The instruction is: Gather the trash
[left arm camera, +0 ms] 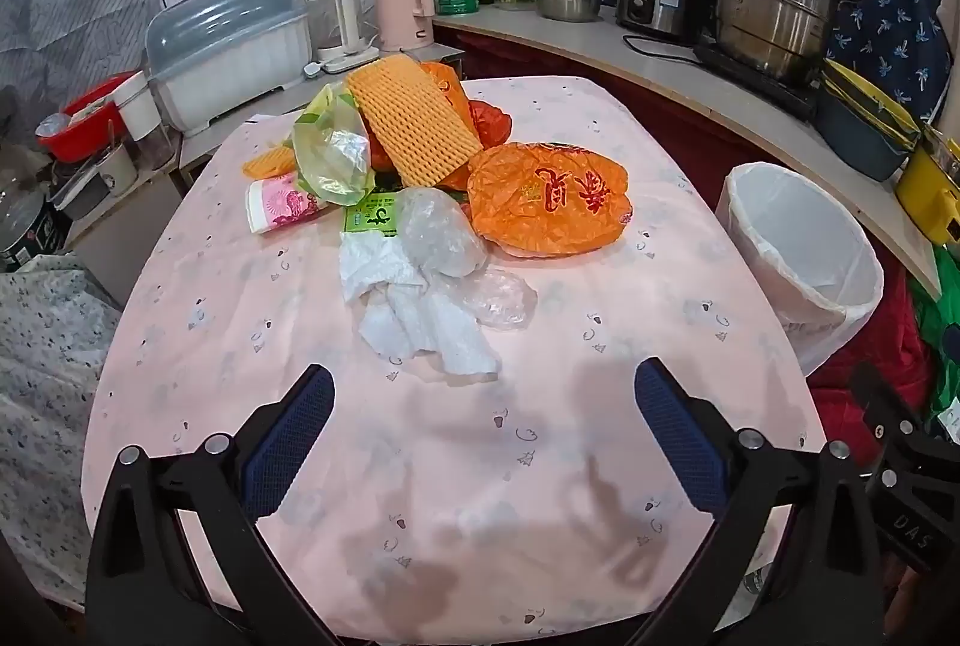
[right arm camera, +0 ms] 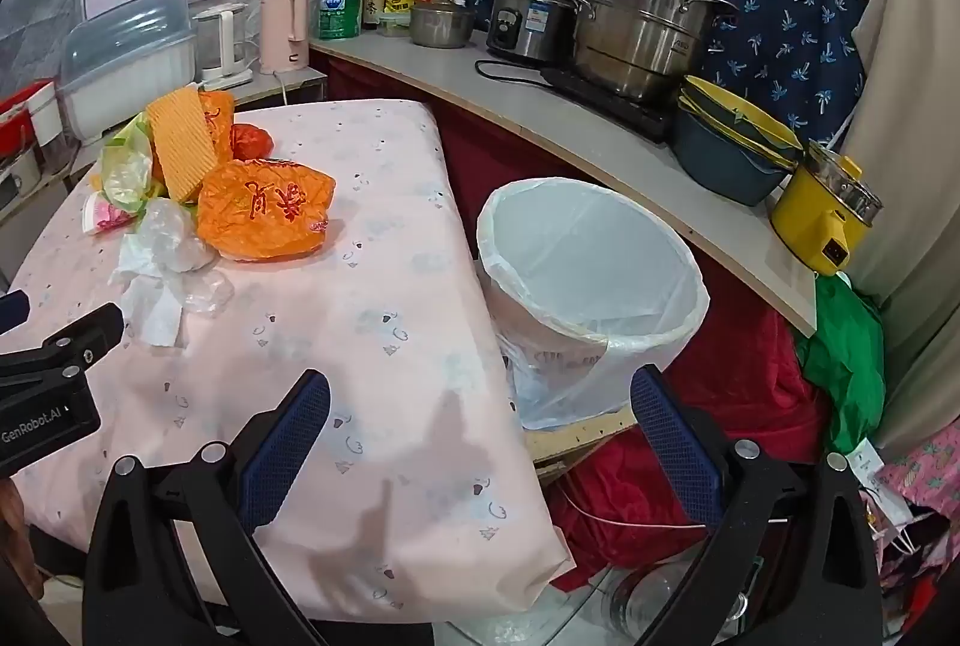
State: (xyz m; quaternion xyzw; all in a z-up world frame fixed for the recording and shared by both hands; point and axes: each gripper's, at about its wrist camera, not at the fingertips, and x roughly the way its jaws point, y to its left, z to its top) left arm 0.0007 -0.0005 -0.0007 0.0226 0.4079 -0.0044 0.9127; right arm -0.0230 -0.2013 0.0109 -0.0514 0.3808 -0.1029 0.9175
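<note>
A heap of trash lies on the pink tablecloth: an orange plastic bag, an orange foam net sheet, a green-clear bag, a pink paper cup, clear plastic and crumpled white tissue. My left gripper hovers open just short of the tissue, nothing between its blue pads. My right gripper is open over the table's right edge, empty, beside the white-lined trash bin.
A counter behind and to the right carries steel pots, a rice cooker, bowls and a yellow pot. A dish box and kettles stand far left. Red and green cloth lie beside the bin.
</note>
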